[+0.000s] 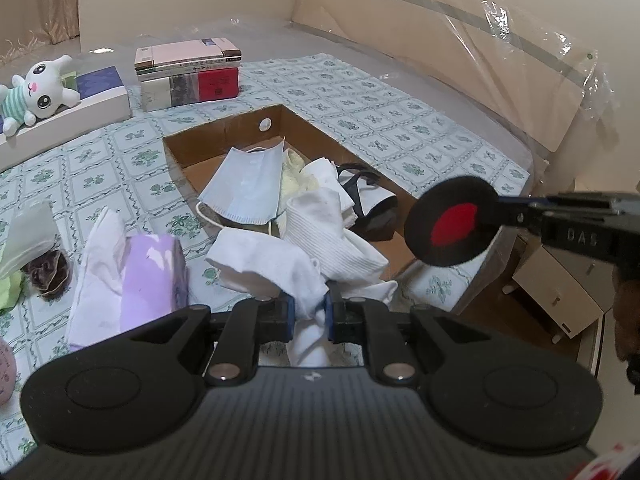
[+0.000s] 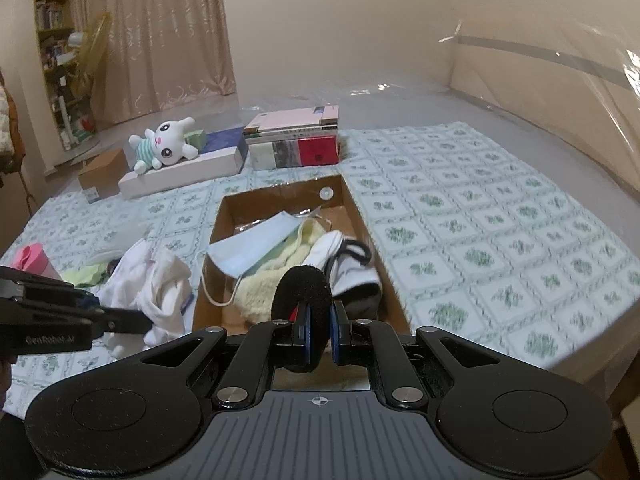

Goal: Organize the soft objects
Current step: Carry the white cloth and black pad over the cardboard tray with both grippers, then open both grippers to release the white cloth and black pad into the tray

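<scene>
An open cardboard box (image 1: 294, 122) (image 2: 356, 204) lies on the bed, holding a blue face mask (image 1: 248, 184) (image 2: 256, 246), a yellow cloth (image 2: 264, 296), white cloths and a black strap. My left gripper (image 1: 310, 314) is shut on a white sock (image 1: 280, 268), held just short of the box's near corner; it also shows in the right wrist view (image 2: 160, 288). My right gripper (image 2: 319, 330) is shut on a round black pad with a red centre (image 1: 452, 220) (image 2: 302, 288), held over the box's near right end.
A purple tissue pack (image 1: 152, 272), a brown scrunchie (image 1: 46, 274), and a green cloth lie left of the box. A plush bunny (image 1: 34, 92) (image 2: 164, 146) lies on a white box. Stacked books (image 1: 188, 74) (image 2: 296, 140) sit behind. The bed edge and a cabinet (image 1: 560, 284) are at right.
</scene>
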A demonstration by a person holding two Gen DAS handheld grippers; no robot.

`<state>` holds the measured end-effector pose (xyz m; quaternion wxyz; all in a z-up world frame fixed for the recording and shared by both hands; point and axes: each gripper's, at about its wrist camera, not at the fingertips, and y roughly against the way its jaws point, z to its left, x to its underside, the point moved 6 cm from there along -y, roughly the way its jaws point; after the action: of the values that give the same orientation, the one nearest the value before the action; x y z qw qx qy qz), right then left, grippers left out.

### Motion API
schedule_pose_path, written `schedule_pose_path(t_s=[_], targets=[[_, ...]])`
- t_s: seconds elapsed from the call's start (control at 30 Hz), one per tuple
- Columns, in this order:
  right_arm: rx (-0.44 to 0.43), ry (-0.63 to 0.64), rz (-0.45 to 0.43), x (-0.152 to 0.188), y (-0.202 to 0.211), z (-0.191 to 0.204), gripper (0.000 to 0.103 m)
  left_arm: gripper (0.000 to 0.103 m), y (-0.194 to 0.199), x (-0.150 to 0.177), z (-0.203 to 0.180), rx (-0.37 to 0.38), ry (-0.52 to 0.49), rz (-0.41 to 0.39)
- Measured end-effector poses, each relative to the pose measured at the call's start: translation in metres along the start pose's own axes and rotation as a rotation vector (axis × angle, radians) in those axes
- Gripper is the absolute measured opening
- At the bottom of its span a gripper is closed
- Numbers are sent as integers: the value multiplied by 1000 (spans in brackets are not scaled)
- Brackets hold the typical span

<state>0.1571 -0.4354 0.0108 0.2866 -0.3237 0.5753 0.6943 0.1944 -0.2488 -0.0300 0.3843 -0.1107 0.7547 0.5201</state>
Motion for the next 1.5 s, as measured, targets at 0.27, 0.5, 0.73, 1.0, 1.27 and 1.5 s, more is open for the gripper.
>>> schedule_pose_path(t_s=[0.27,0.5,0.73,1.0,1.27,1.5], targets=[[-41,39,90,-21,-48,-16,9,12,-36,-13,-2,22,19,25],[-59,53,201,-12,-90,-21,10,12,-67,-15,-6,29,-3,59],[-28,61,265,4,-121,-26,10,14,-95,-12,-11,40,-25,102],[-7,58,232,5,-121,-33,31,31,-89,-13,-10,36,-32,83],[1,-9,121,-5,-82,-29,48,31,-42,-16,-2,14,-5,-5],[-30,-135,25,9,-33,-1,58,32,11,2,5,-17,24,-65]])
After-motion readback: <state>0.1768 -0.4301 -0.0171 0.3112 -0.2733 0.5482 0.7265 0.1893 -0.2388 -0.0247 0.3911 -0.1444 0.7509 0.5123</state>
